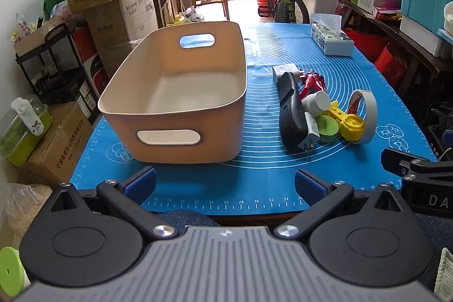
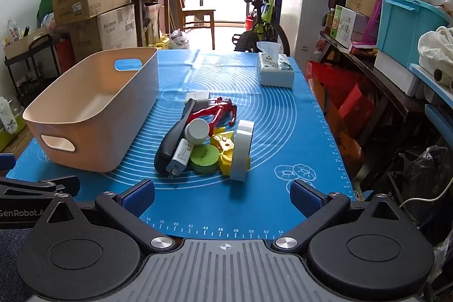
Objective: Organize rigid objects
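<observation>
Left wrist view: our left gripper [image 1: 225, 184] hangs over the near edge of the worktop, fingers [image 1: 140, 183] spread wide and holding nothing. Just ahead the bin [image 1: 181, 143] sits on the blue mat [image 1: 263, 180] with nothing inside that we can see. To its right lies the pile: a black handle [image 1: 291, 115], a white charger [image 1: 310, 133], a green disc [image 1: 328, 129], a yellow part [image 1: 351, 126] and a tape roll [image 1: 368, 115] standing on edge, all touching or overlapping. Behind them are a white cup [image 1: 318, 102], a red figure [image 1: 312, 82] and a grey block [image 1: 284, 70]. In the right wrist view, our right gripper [image 2: 222, 196] hangs before the pile, fingers [image 2: 307, 198] likewise wide apart and bare. A tissue box [image 2: 276, 72] stands at the far end, well apart.
</observation>
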